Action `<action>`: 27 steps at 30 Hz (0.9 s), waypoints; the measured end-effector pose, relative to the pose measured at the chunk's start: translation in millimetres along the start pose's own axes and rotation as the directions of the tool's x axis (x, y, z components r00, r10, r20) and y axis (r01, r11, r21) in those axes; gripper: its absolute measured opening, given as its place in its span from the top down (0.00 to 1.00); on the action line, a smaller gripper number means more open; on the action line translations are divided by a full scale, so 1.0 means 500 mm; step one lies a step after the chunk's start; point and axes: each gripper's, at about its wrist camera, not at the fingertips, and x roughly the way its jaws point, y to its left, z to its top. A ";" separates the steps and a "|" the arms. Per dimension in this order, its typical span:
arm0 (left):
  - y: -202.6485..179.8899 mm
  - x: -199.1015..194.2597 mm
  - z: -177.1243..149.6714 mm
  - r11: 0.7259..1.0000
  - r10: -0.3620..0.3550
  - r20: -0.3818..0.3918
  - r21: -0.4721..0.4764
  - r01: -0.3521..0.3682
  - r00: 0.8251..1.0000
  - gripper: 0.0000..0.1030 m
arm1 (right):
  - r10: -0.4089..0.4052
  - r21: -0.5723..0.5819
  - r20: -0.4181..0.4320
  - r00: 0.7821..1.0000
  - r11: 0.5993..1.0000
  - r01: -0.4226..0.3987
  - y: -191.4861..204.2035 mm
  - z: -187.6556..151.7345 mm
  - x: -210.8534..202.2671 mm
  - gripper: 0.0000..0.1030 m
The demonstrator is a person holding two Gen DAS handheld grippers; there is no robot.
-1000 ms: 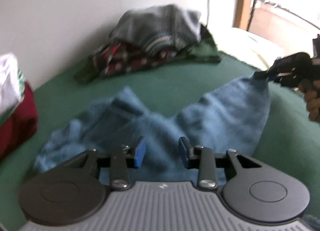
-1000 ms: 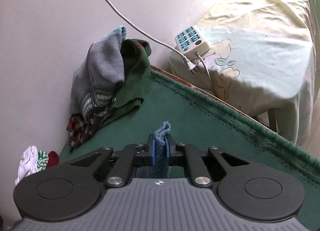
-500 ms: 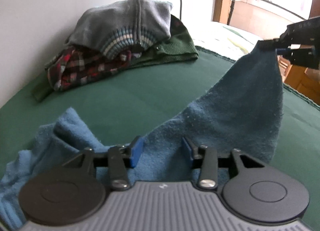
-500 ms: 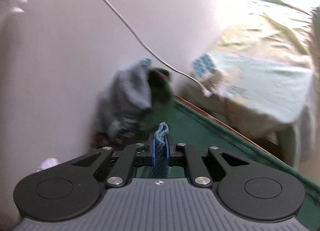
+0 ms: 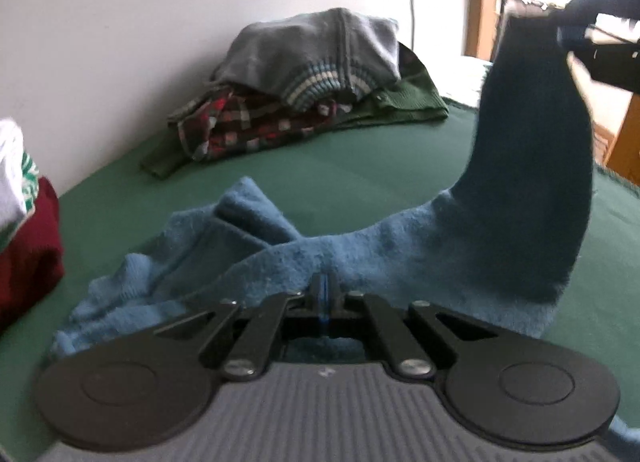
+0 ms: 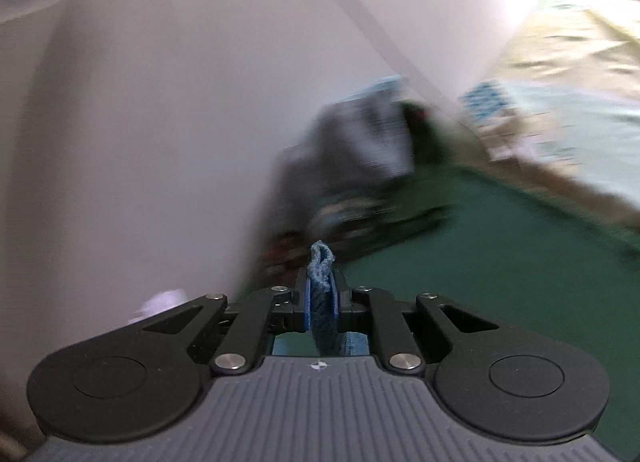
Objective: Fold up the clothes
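1. Right wrist view is motion-blurred — the pile of clothes (image 6: 360,166) by the wall and the pale bedding (image 6: 560,102) are smears.
2. A white and maroon stack (image 5: 20,222) is cut off by the left edge.
3. The right gripper (image 5: 568,28) is dark, blurred, partly out of frame — its grip on the blue garment (image 5: 440,238) unclear there.

Left tool (image 5: 325,291) pinched on blue garment (image 5: 420,246) over green surface (image 5: 360,166)

Beyond my blue garment (image 5: 400,246) on the dark green table (image 5: 340,166) lie a grey sweater (image 5: 316,50) with striped hem, red plaid cloth (image 5: 248,126) beneath it, and a maroon pile (image 5: 28,246) far left of it.
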 end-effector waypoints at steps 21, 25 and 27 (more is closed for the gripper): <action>0.174 -0.116 -0.108 0.975 -0.111 -0.016 -0.193 0.106 0.994 0.99 | 0.639 0.046 -0.280 0.716 0.755 -0.655 0.393 -0.108 0.066 0.90; 0.184 -0.111 -0.112 0.969 -0.124 -0.001 -0.216 0.121 0.992 0.99 | 0.681 0.048 -0.379 0.627 0.691 -0.721 0.429 -0.150 0.060 0.90; 0.191 -0.112 -0.112 0.965 -0.129 0.011 -0.230 0.128 0.992 0.99 | 0.696 0.060 -0.420 0.582 0.662 -0.748 0.435 -0.170 0.048 0.90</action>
